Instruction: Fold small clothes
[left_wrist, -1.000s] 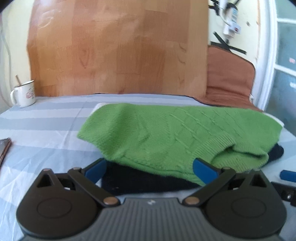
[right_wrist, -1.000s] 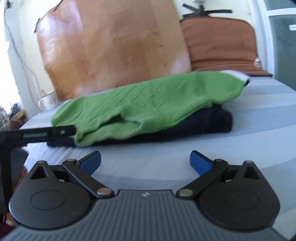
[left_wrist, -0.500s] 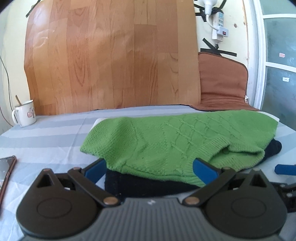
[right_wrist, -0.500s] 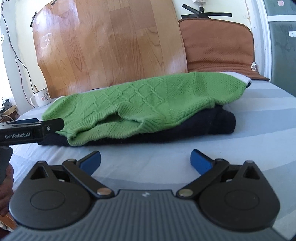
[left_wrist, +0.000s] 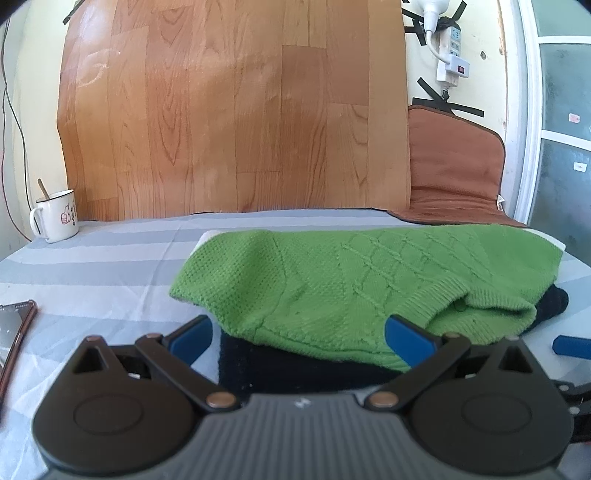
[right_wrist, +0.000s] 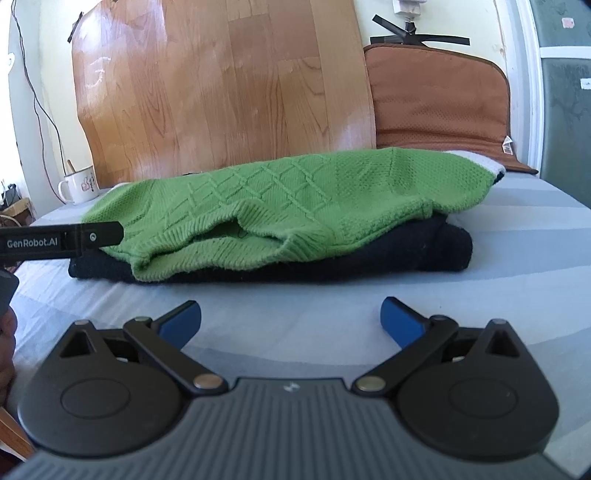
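A folded green knitted sweater (left_wrist: 362, 284) (right_wrist: 295, 206) lies on top of a folded dark garment (left_wrist: 295, 369) (right_wrist: 406, 251) on the striped grey sheet (left_wrist: 92, 273). A white edge of another cloth (right_wrist: 484, 162) peeks out under the green one at the far end. My left gripper (left_wrist: 299, 336) is open, its blue fingertips (left_wrist: 406, 332) just short of the stack's near edge, nothing between them. My right gripper (right_wrist: 291, 317) is open too, over bare sheet a little before the stack. One finger of the left gripper (right_wrist: 74, 238) shows in the right wrist view beside the stack.
A white enamel mug (left_wrist: 55, 214) with a spoon stands at the back left. A phone (left_wrist: 14, 332) lies at the left edge. A wood-pattern board (left_wrist: 236, 110) and a brown cushion (left_wrist: 454, 166) lean on the wall behind. A power strip (left_wrist: 450, 55) hangs above.
Both grippers have drawn back and risen slightly from the stack, still open. The clothes have not moved.
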